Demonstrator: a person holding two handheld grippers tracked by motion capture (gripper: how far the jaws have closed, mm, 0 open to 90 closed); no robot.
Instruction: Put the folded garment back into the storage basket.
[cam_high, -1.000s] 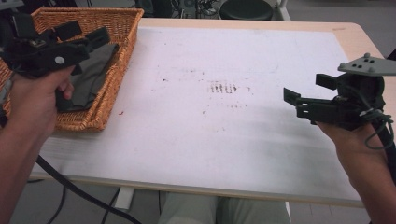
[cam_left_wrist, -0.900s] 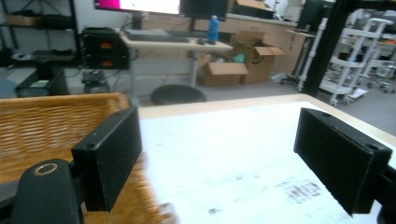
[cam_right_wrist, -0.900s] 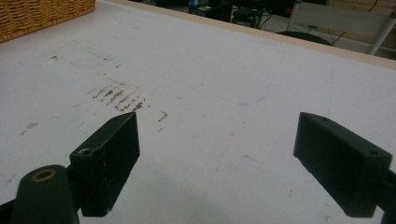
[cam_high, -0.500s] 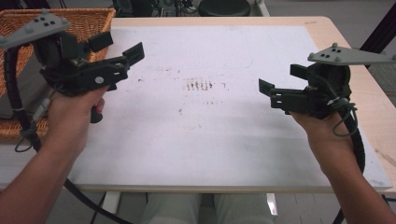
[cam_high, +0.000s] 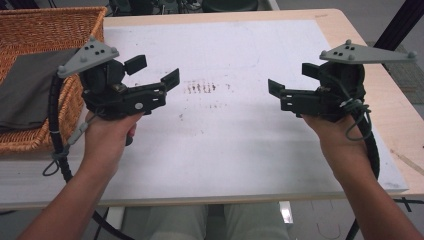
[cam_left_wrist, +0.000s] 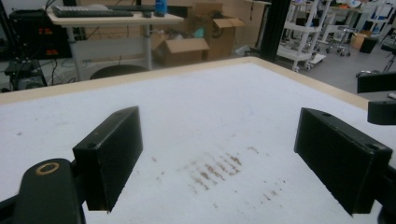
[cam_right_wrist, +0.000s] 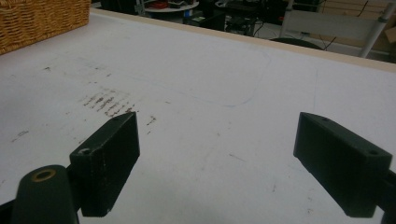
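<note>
A hand holds my left gripper (cam_high: 153, 71) open above the left part of the white mat (cam_high: 240, 150), jaws pointing right with nothing between them. My right gripper (cam_high: 292, 80) is held open over the mat's right part, jaws pointing left and also empty. In the left gripper view the left gripper (cam_left_wrist: 219, 158) frames a patch of brown stains (cam_left_wrist: 215, 170), and the other gripper (cam_left_wrist: 379, 98) pokes in at the right edge. In the right gripper view the wide-apart jaws of my right gripper (cam_right_wrist: 219, 158) frame bare mat.
A wicker basket (cam_high: 55, 15) stands at the table's far left with a dark grey cloth (cam_high: 30, 90) lying in it; the basket (cam_right_wrist: 37, 18) also shows in the right gripper view. Brown stains (cam_high: 200, 87) mark the mat's middle. The wooden table edge (cam_high: 400, 125) runs along the right.
My left gripper has moved right, from over the basket to above the mat. The right gripper has drifted a little left. Both stay open and empty.
</note>
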